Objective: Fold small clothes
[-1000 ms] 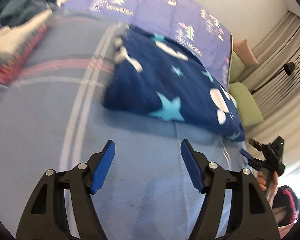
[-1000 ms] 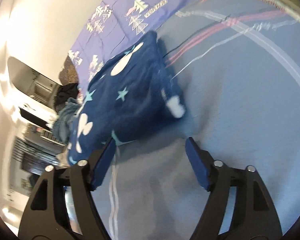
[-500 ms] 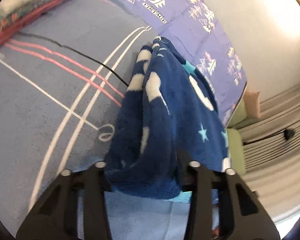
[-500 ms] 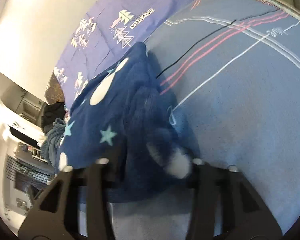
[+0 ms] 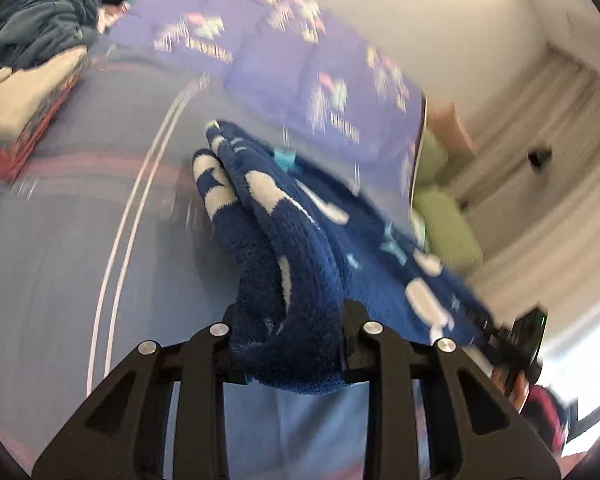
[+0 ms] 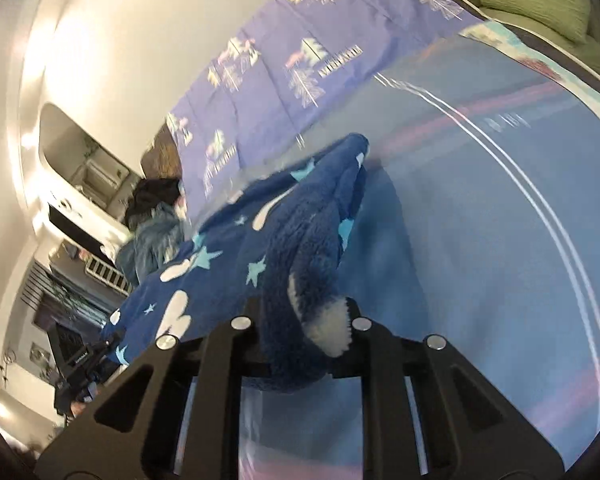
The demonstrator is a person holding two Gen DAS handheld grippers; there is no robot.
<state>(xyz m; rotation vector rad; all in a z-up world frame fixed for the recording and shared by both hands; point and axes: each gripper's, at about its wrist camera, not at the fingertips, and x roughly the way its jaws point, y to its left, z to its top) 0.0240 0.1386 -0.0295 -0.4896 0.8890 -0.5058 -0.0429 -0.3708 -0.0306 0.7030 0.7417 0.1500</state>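
Observation:
A dark blue fleece garment [image 5: 312, 236] with white clouds and light blue stars hangs lifted off the blue bed sheet [image 5: 52, 272], stretched between my two grippers. The left gripper [image 5: 288, 340] has a thick bunch of its edge pressed between its jaws, which are still closing. In the right wrist view the same garment [image 6: 236, 256] is bunched in the right gripper [image 6: 300, 332], whose jaws are also closing on a corner with a white patch. The fabric hides the pads of both. Each view shows the other gripper at the garment's far corner [image 5: 516, 340] [image 6: 84, 360].
A stack of folded clothes [image 5: 20, 116] and a crumpled blue pile [image 5: 40, 24] lie at the far left of the bed. A purple tree-print cover [image 5: 300, 64] runs along the wall. Green cushions [image 5: 444, 224] sit past the bed's right end.
Both grippers went from open above the sheet to shut on the near edge of the garment. They then rose and lifted that edge off the bed.

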